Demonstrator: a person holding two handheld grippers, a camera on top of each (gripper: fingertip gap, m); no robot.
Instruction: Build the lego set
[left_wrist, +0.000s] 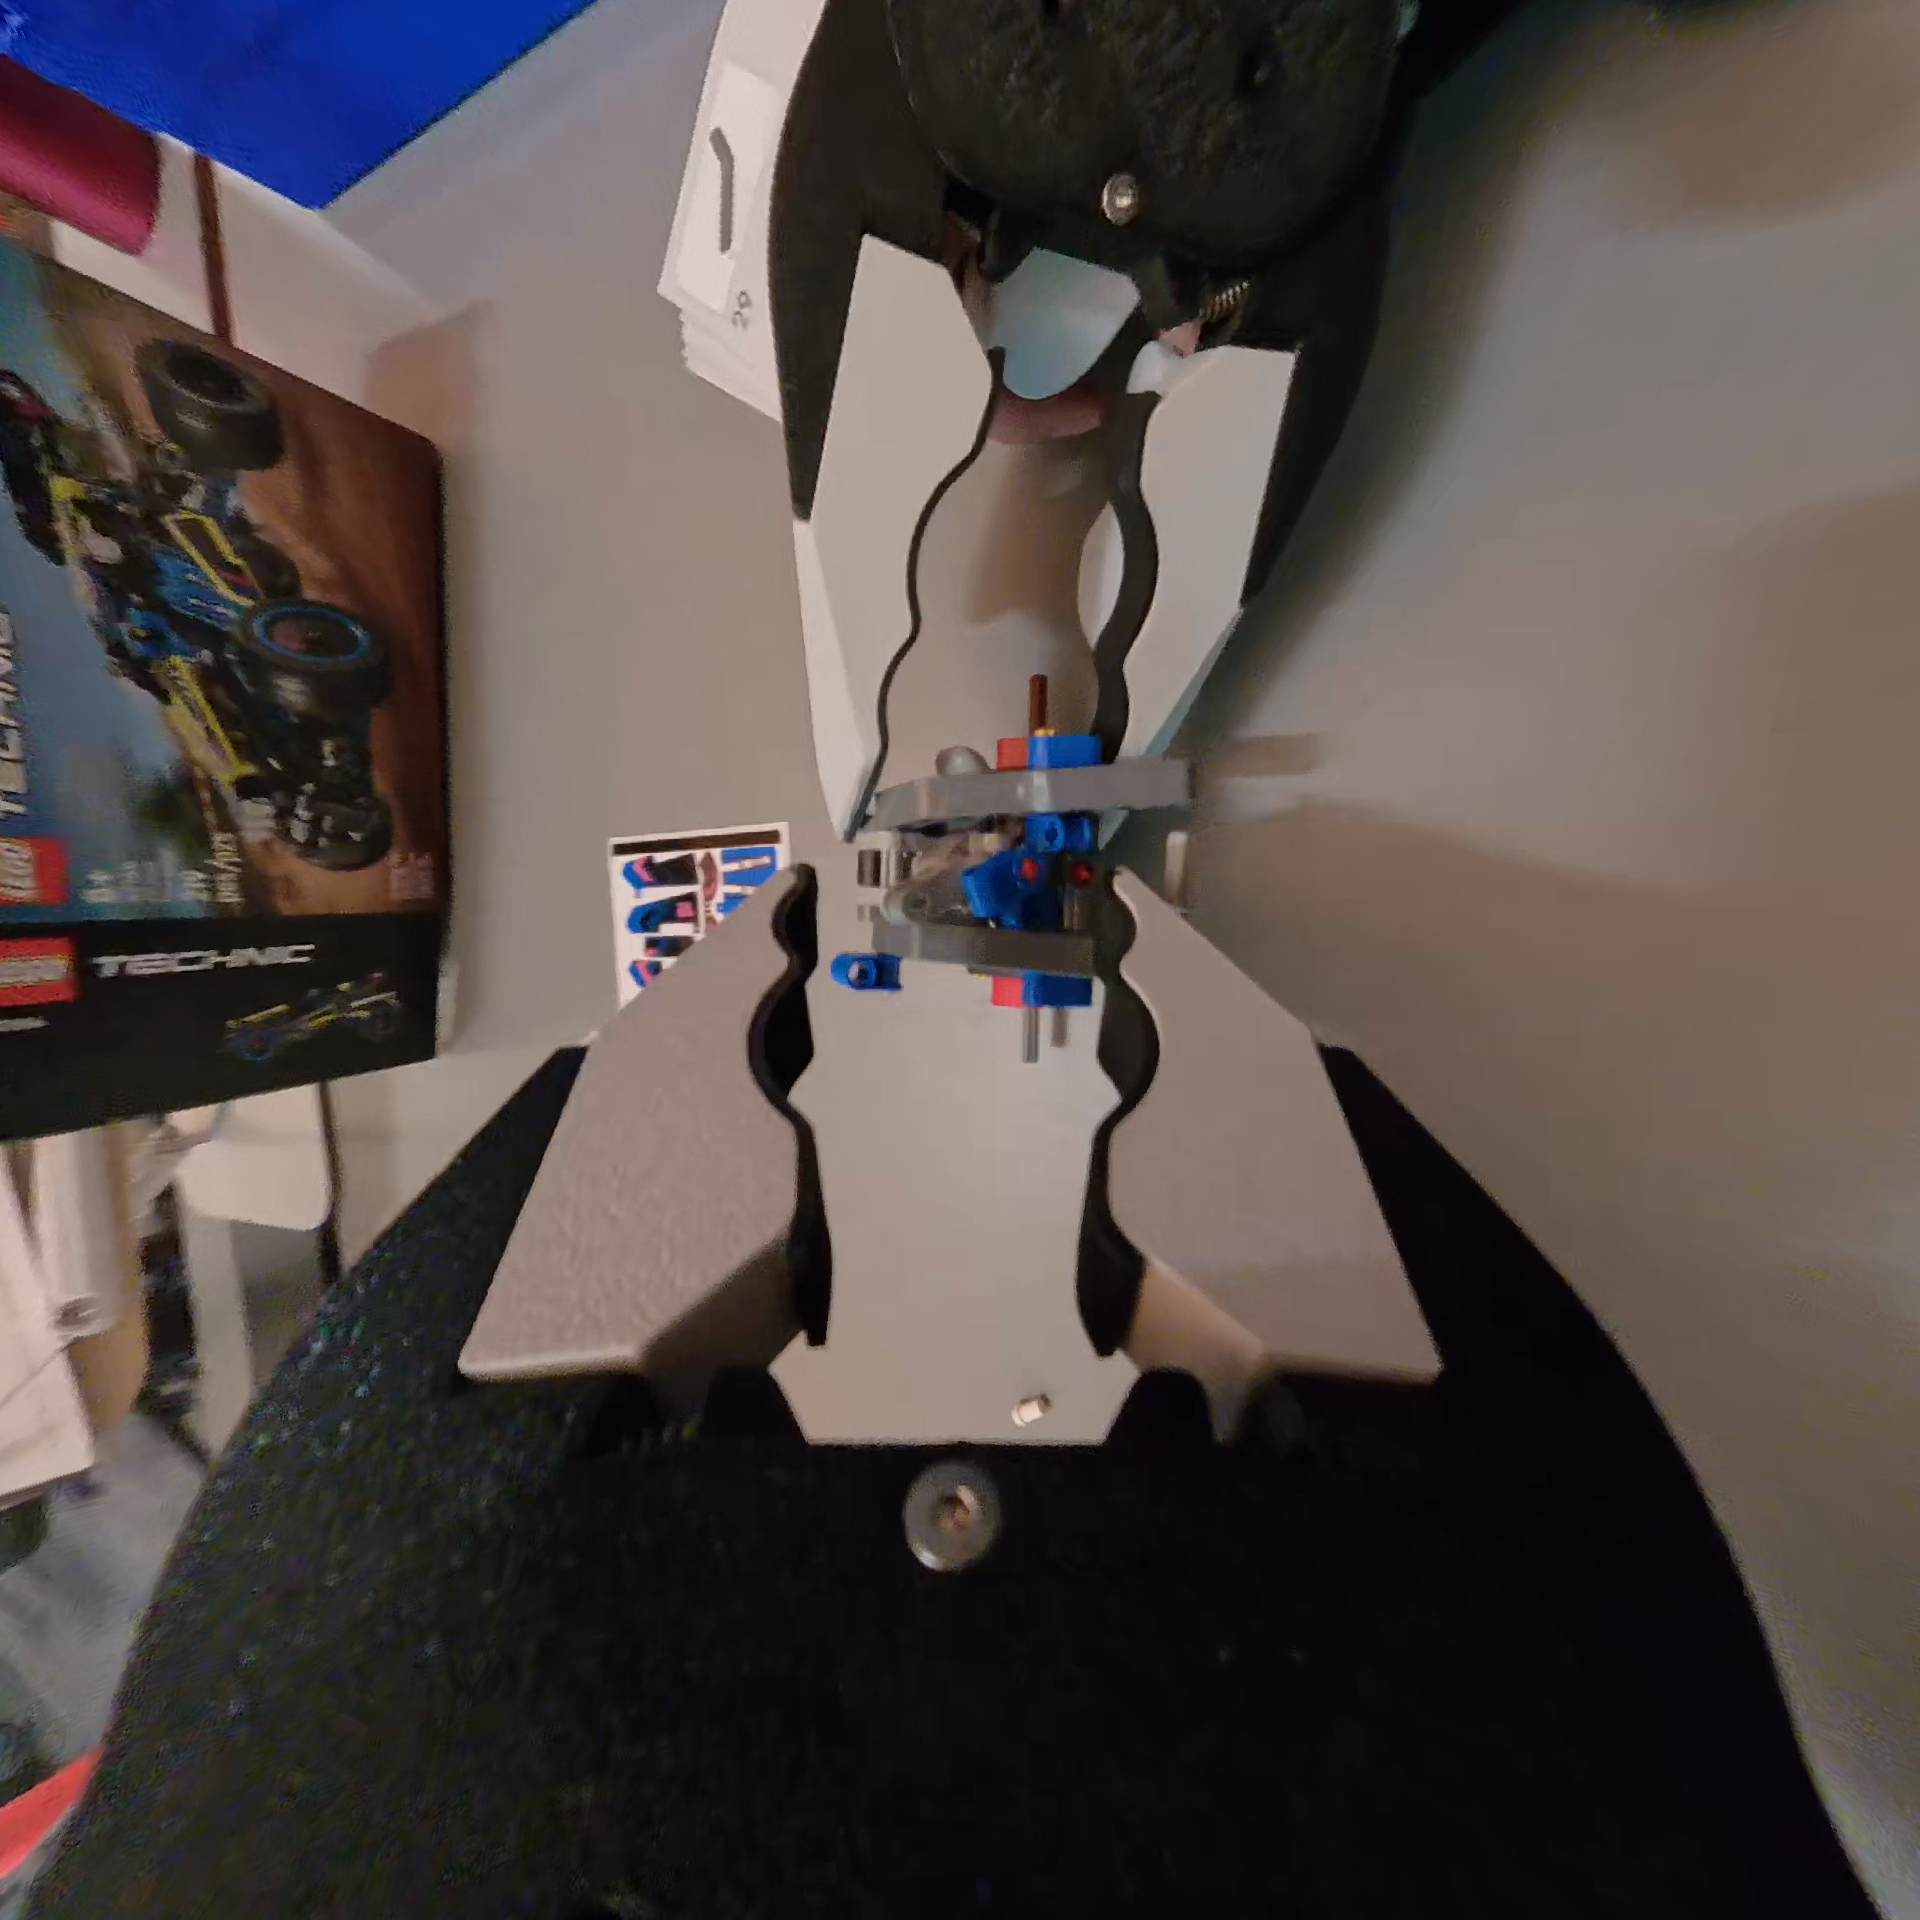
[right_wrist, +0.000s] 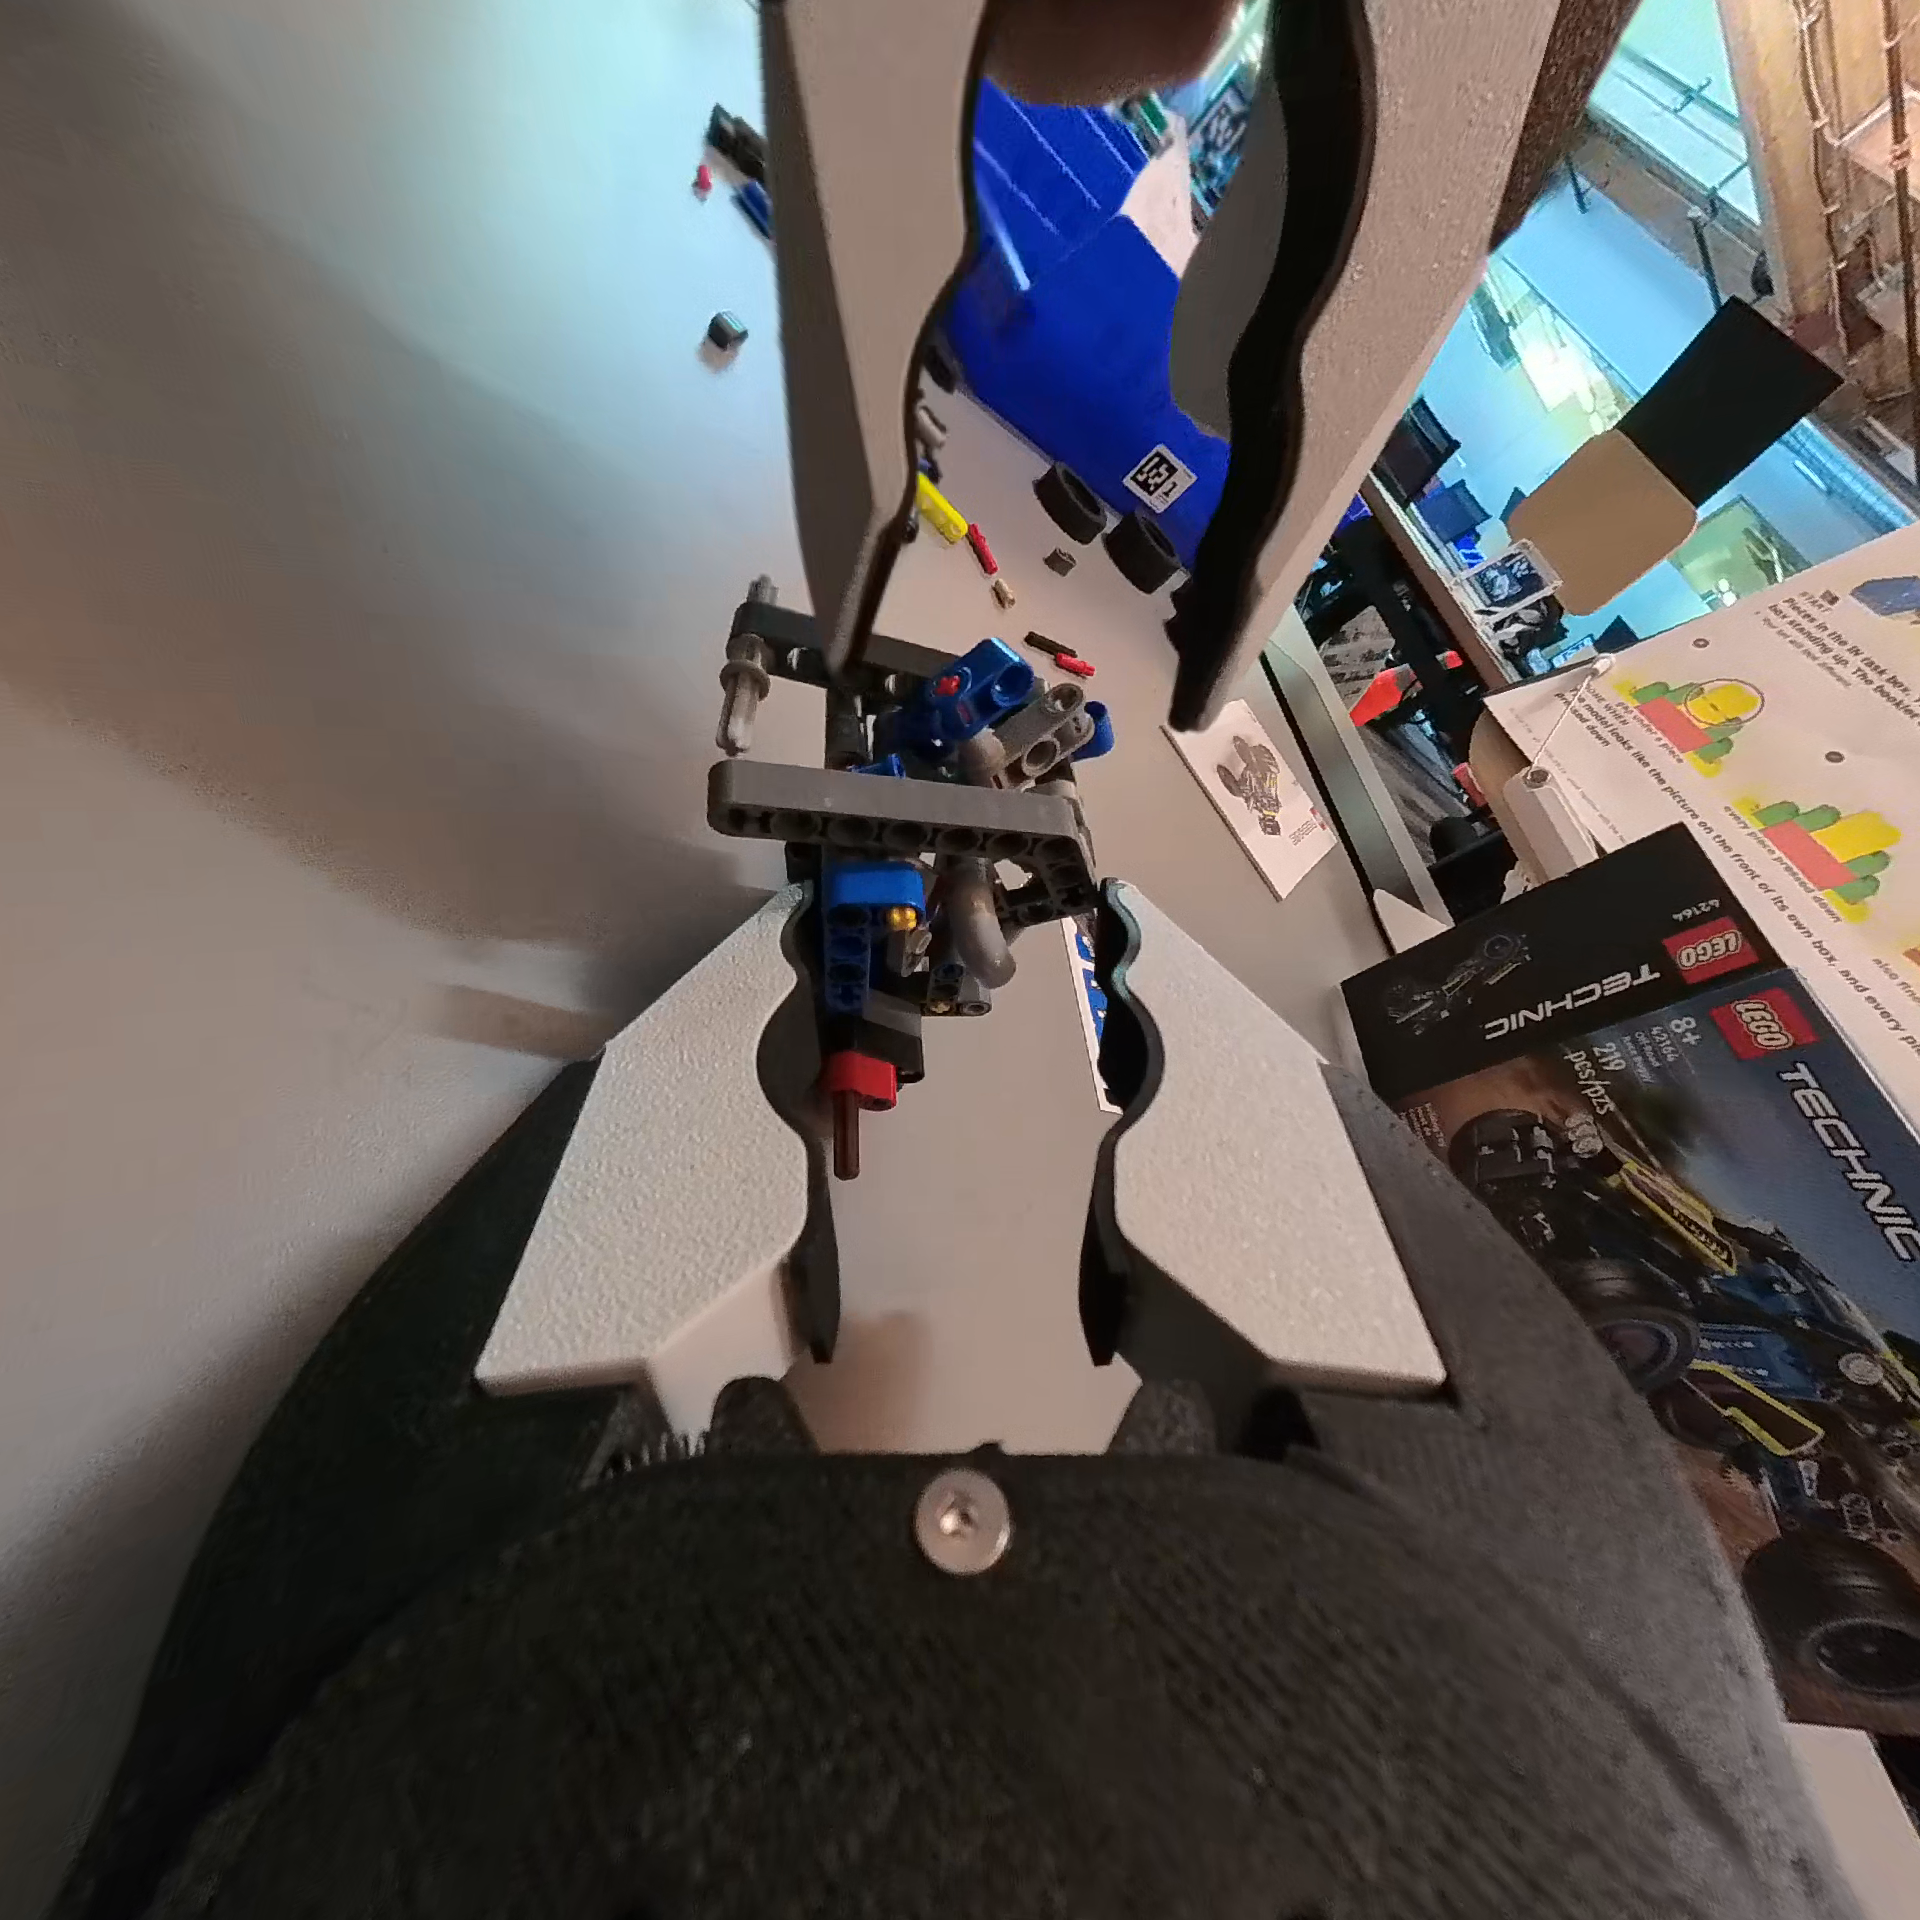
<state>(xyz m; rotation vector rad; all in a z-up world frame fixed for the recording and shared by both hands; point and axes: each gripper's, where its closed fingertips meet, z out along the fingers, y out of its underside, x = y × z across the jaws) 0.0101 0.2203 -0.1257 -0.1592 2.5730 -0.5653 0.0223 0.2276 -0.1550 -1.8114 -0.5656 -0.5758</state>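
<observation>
Left tongs sit nearest in the left wrist view, spread wide. Their right fingertip touches the Technic assembly's edge, while the left tip stands apart from it, so no grip from this side.

The assembly, grey beams w/ blue, red and black parts, hangs above the bench, betw. the two pairs of tongs. A brown axle sticks out of its far end.

Right tongs meet it from the opp. side. In the right wrist view the build's lower part lies betw. their tips, against both pads, so they look clenched on it.

Beyond, a sticker sheet lies flat on the bench; the Lego Technic box stands further left. Loose pins, two black tyres and a blue bin lie farther off.
</observation>
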